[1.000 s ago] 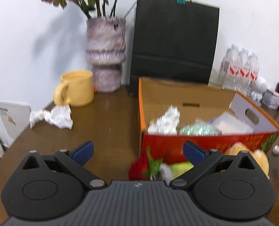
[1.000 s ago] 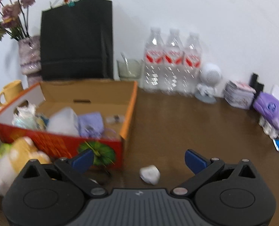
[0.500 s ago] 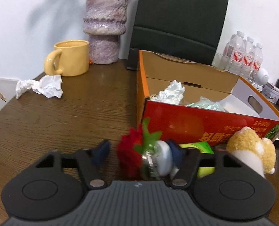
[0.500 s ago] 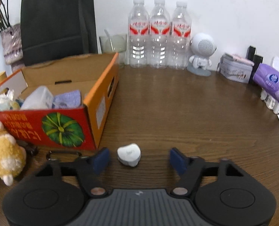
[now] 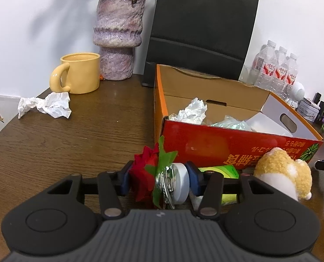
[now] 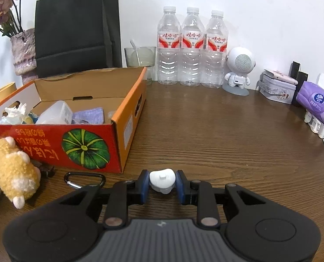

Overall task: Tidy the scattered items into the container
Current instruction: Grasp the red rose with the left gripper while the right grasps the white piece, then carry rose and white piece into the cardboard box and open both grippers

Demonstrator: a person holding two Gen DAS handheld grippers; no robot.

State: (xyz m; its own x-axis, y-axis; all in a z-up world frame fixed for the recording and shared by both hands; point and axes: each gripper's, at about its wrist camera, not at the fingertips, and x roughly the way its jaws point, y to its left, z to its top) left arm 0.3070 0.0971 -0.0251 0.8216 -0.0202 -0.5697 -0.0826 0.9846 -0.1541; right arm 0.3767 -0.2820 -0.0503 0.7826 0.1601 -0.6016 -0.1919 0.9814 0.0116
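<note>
Both grippers have drawn their blue pads inward since a second ago, when each stood spread wide with its object loose between them. On the wooden desk (image 6: pixel 216 135), the orange-and-red cardboard box (image 5: pixel 216 144) sits toward the back left, short of the black paper bag (image 5: pixel 201 28) and purple vase (image 5: pixel 118 37) at the back edge; it already holds crumpled paper, a clear plastic tub and a lilac cloth. A yellow mug (image 5: pixel 81 75) stands near the desk's back left corner, with a crumpled white tissue (image 5: pixel 48 106) lying just in front of it near the left edge. Three water bottles (image 6: pixel 192 48) line the back edge to the right of the box. A tan plush toy (image 6: pixel 11 168) lies against the box's front wall. The left gripper (image 5: pixel 159 180) is closing, its pads pressed on a red artificial rose with a white round base (image 5: pixel 153 174), just in front of the box's near left corner. The right gripper (image 6: pixel 162 184) is closing too, pads touching both sides of a small white plastic piece (image 6: pixel 162 180) on the desk, off the box's near right corner. A metal carabiner (image 6: pixel 84 179) lies flat beside it.
</note>
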